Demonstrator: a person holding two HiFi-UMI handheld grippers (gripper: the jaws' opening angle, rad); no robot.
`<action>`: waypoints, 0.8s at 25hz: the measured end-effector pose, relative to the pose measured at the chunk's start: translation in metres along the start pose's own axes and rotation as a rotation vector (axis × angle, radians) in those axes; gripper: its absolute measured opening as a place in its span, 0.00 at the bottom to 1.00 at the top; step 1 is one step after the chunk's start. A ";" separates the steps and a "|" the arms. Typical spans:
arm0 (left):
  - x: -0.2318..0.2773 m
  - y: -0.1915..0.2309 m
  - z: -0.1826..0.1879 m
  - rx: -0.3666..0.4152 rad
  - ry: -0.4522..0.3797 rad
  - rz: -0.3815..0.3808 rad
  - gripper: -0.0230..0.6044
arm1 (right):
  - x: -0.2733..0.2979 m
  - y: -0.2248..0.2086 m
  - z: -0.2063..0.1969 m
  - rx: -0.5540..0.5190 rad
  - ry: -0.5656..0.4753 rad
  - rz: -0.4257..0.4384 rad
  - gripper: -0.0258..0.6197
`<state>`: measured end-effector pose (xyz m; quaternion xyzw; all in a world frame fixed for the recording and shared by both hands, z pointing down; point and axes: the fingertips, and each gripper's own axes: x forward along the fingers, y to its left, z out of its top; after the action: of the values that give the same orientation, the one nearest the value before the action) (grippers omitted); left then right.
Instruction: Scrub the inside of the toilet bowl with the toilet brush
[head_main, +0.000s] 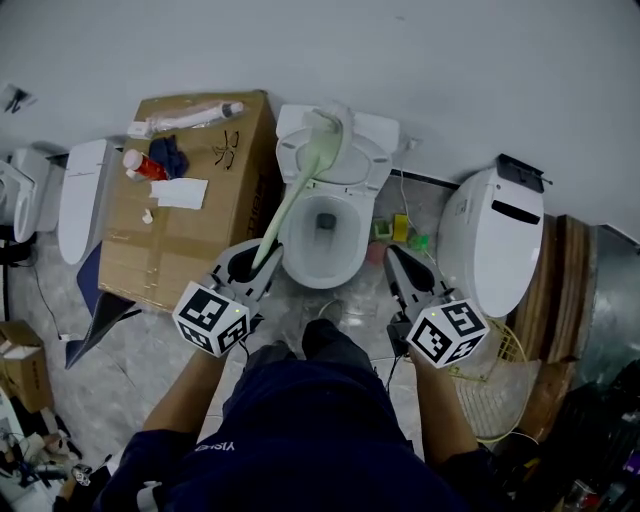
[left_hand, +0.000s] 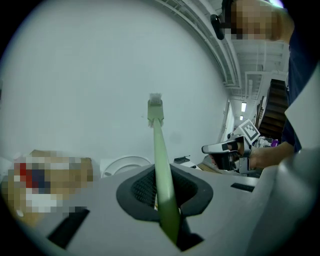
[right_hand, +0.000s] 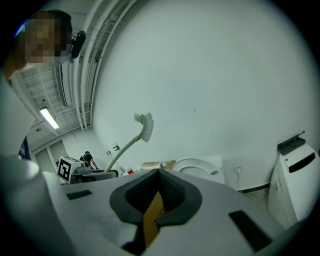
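Toilet brush (head_main: 290, 195): pale green handle clamped between the jaws of the left gripper (head_main: 250, 262). Its long axis runs up and away to the right. The head points at the wall (head_main: 450, 80), raised over the rear of the seat, clear of the toilet bowl (head_main: 345, 270).

Right gripper (head_main: 398, 262): jaws closed on a thin tan strip (right_hand: 152, 217), held beside the bowl's right flank.

Floor (head_main: 150, 370): grey marbled tile.

Cardboard box (head_main: 175, 240) stands against the toilet's left side and carries a red-capped bottle (head_main: 140, 163) and a blue cloth (head_main: 170, 152). A white closed-lid unit (head_main: 495, 250) stands to the right.
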<state>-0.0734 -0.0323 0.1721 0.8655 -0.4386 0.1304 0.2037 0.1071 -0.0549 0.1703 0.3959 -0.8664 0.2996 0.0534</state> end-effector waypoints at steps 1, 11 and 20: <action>0.005 0.001 0.000 -0.003 0.003 0.006 0.12 | 0.003 -0.006 0.001 0.000 0.004 0.004 0.05; 0.045 0.012 -0.016 -0.010 0.072 0.045 0.12 | 0.024 -0.058 -0.009 0.042 0.044 0.006 0.05; 0.083 0.025 -0.055 -0.016 0.160 0.021 0.12 | 0.046 -0.098 -0.034 0.088 0.062 -0.048 0.05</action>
<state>-0.0482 -0.0790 0.2603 0.8461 -0.4310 0.1978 0.2434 0.1416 -0.1153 0.2603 0.4091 -0.8405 0.3482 0.0701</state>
